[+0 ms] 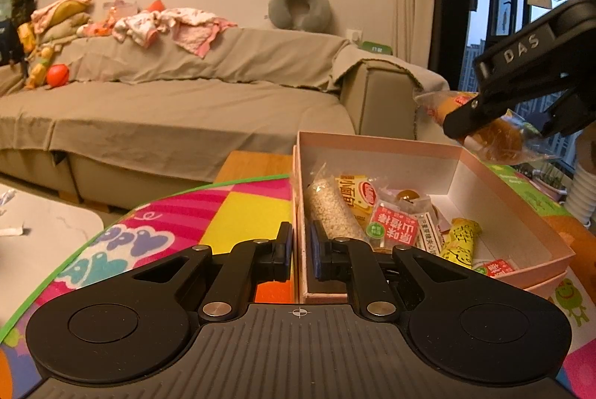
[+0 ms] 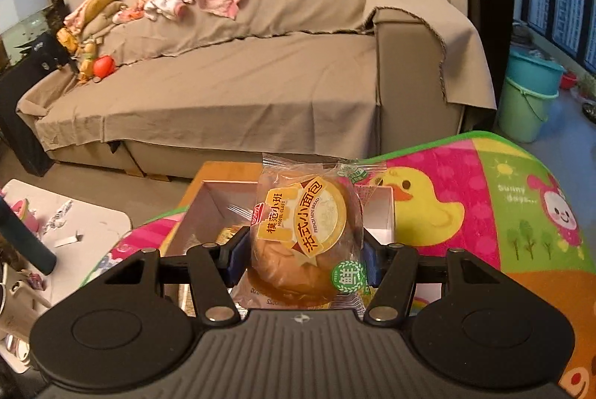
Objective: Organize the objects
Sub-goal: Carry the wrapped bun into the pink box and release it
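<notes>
Only the right wrist view shows the right gripper (image 2: pixel 303 255) clamping the clear-wrapped round bread bun (image 2: pixel 305 242) above the pale pink cardboard box (image 2: pixel 387 212); the left gripper (image 1: pixel 300 250) pinches that box's (image 1: pixel 376 142) near wall, contact partly hidden.

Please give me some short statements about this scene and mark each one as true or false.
1. The right claw holds a wrapped bun. True.
2. The box holds no snacks. False: several packets lie inside.
3. The left claw grips the box wall. True.
4. The bun already lies in the box. False: it is held above it.
5. The box stands on a plain white cloth. False: on a colourful mat.
</notes>
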`<action>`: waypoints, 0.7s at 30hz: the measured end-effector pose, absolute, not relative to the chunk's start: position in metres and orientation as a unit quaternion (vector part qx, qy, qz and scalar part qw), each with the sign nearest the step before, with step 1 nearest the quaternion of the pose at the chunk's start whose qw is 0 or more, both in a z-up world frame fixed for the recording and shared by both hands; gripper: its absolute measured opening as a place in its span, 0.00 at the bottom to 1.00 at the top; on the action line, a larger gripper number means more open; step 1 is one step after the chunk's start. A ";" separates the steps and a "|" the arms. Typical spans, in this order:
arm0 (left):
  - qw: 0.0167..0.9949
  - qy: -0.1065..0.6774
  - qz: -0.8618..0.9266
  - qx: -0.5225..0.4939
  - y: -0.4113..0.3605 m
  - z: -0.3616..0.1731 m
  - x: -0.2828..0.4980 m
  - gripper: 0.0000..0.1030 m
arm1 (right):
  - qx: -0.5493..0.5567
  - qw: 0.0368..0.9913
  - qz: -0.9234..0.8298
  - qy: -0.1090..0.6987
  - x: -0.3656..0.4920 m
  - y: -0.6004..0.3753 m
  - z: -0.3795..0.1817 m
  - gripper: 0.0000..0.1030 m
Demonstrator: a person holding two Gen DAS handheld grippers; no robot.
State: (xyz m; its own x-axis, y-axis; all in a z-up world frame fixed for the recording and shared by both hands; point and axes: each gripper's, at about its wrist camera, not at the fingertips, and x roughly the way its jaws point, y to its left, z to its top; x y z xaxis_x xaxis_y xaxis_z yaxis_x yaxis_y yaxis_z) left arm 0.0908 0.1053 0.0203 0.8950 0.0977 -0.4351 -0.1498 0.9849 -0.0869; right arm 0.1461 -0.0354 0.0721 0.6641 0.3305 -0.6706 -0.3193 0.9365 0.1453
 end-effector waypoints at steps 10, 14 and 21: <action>0.972 0.220 0.063 -0.059 0.105 0.020 0.091 0.12 | -0.003 0.917 0.173 0.360 0.150 -0.034 0.063 0.58; 0.972 0.220 0.063 -0.059 0.105 0.020 0.091 0.13 | 0.001 0.916 0.170 0.362 0.154 -0.037 0.061 0.60; 0.972 0.220 0.063 -0.060 0.105 0.020 0.091 0.13 | -0.026 0.915 0.186 0.357 0.129 -0.052 0.064 0.60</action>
State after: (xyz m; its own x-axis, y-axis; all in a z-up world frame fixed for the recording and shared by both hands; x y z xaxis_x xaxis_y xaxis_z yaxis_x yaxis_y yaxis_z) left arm 0.0908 0.1054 0.0201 0.8952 0.0965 -0.4351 -0.1491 0.9849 -0.0882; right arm 0.1291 -0.0522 0.0645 0.6759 0.3214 -0.6632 -0.3580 0.9298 0.0858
